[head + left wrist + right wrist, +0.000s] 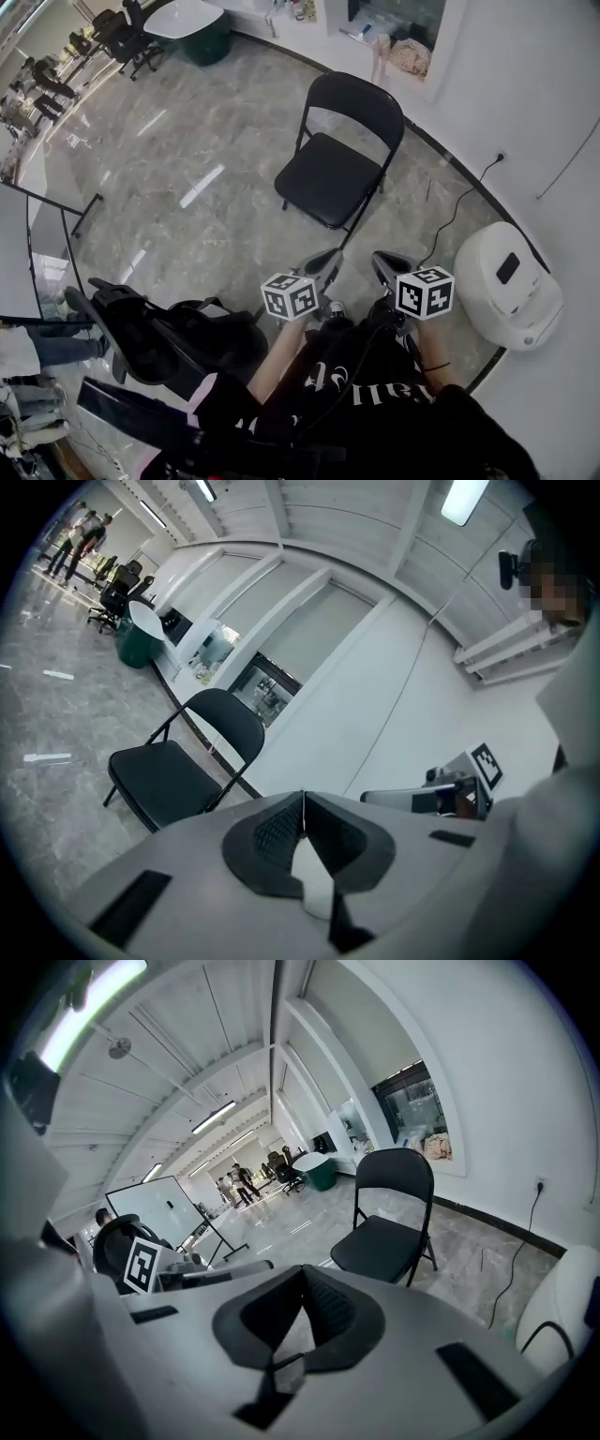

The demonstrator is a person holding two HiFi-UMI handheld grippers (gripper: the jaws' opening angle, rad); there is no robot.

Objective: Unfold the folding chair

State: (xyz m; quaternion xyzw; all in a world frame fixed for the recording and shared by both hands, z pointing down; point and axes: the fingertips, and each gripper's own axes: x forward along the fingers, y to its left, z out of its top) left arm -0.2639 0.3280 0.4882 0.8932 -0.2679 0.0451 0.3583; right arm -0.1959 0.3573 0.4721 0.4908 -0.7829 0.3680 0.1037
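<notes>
The black folding chair (339, 150) stands unfolded on the marble floor, seat flat and backrest toward the white wall; it also shows in the left gripper view (187, 757) and the right gripper view (389, 1218). My left gripper (330, 260) hangs short of the chair's front edge, jaws shut with nothing between them. Beside it my right gripper (381, 262) is likewise shut and empty, also apart from the chair. Seen along its own jaws, the left gripper (303, 803) has its pads meeting, as does the right gripper (302, 1299).
A white rounded appliance (511, 281) with a cable (459, 206) to a wall socket sits at the right. A black office chair (159, 333) stands at my left. A whiteboard on a stand (164, 1208), a green bin (206, 42) and more office chairs (131, 37) lie farther off.
</notes>
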